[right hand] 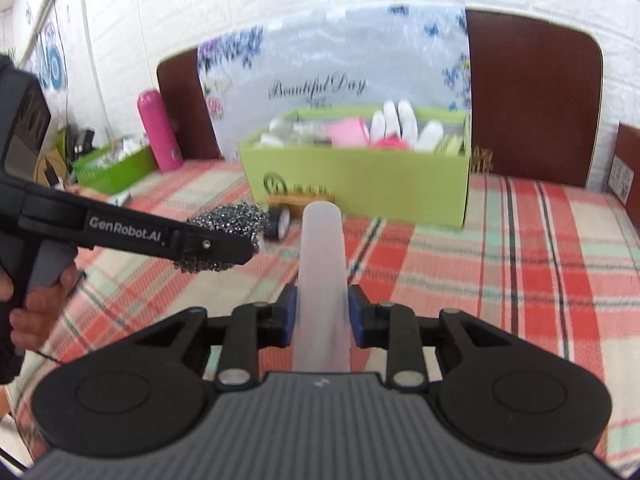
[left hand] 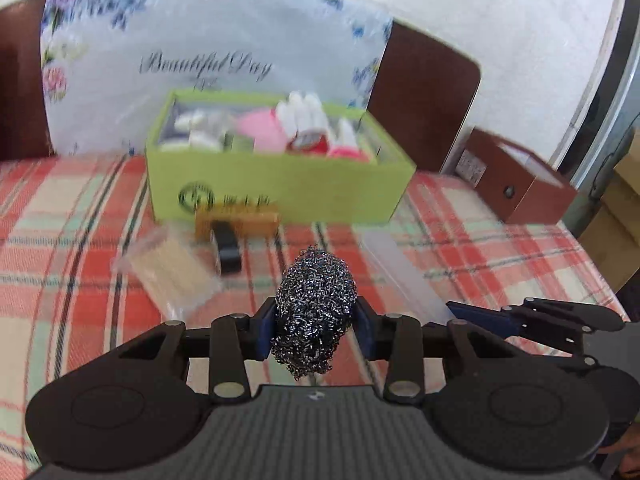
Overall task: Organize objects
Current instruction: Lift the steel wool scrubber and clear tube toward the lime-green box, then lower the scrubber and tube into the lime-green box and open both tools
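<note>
Green box (left hand: 280, 188) on plaid tablecloth (left hand: 500, 248)

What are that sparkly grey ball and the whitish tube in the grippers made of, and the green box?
The scouring ball looks like coiled steel wire: tangled, glinting strands. The tube seems frosted, translucent plastic, since the cloth's colours show faintly through it; what is inside cannot be told. The green box looks like matte cardboard, with flat thin walls and a printed logo.

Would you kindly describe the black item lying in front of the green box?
Find the lime-green cardboard box on the plaid tablecloth. Against its front sits a tan wooden block; the small black rectangular object lies there, the only dark item beside a clear packet.
</note>
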### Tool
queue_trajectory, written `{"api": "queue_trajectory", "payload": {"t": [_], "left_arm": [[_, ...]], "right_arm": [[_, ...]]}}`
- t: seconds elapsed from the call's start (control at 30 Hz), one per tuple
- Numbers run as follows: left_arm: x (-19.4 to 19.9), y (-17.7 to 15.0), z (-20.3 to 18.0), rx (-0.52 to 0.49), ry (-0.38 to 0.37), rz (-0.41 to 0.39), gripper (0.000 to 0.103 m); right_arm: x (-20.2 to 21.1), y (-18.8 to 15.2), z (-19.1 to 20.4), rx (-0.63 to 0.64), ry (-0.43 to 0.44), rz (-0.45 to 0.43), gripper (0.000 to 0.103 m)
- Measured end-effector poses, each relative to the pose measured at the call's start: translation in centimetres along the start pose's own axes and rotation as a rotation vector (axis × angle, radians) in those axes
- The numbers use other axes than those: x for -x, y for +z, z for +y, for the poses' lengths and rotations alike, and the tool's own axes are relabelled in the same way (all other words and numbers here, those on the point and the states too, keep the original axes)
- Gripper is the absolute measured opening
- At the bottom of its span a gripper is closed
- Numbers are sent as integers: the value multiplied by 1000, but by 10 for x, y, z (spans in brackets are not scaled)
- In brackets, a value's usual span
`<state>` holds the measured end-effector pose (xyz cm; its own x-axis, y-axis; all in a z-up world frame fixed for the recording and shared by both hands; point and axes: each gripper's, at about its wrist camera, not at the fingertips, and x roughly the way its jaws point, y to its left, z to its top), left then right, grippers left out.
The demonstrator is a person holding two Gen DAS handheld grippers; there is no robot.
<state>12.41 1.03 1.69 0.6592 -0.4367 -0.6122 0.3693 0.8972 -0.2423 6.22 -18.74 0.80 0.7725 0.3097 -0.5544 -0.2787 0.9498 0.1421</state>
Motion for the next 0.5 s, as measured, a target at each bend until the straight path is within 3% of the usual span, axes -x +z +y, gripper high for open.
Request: {"api": "queue_trajectory", "payload": {"t": [0.27,0.5], "left_arm": [[7,67,-13,-25,-7,-138,42],[-26,120,-3,47,24,-181,42]], "right_arm": [[1,74,-11,48,-30,-154,26],[-33,128,-39,55,-91,-223,26]]}}
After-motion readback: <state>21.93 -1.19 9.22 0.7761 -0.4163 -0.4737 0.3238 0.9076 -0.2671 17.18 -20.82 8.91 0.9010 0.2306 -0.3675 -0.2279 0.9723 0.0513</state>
